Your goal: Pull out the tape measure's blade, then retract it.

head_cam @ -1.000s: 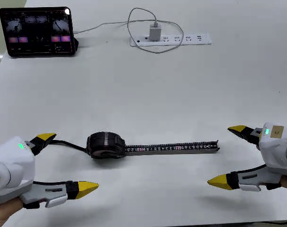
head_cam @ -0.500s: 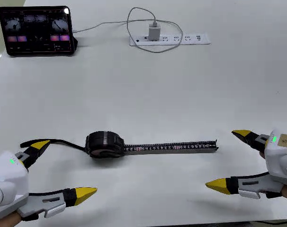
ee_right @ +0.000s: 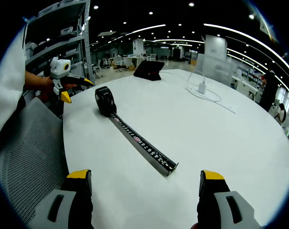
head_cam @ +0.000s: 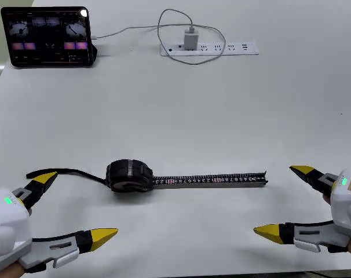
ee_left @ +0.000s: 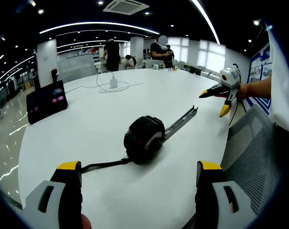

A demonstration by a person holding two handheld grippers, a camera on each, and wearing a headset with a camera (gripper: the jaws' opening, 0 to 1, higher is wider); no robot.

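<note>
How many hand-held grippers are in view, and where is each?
2. The left hand-held gripper, open, is by the tape measure; the right hand-held gripper, open, is beyond the tip of the blade.

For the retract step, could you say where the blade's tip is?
In the head view, the blade's tip lies on the table, nearer the right gripper.

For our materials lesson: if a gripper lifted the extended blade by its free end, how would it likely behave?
The blade is thin and long, so it would probably sag or buckle. The case looks chunky, likely heavy enough to stay put, though it might slide on the table.
</note>
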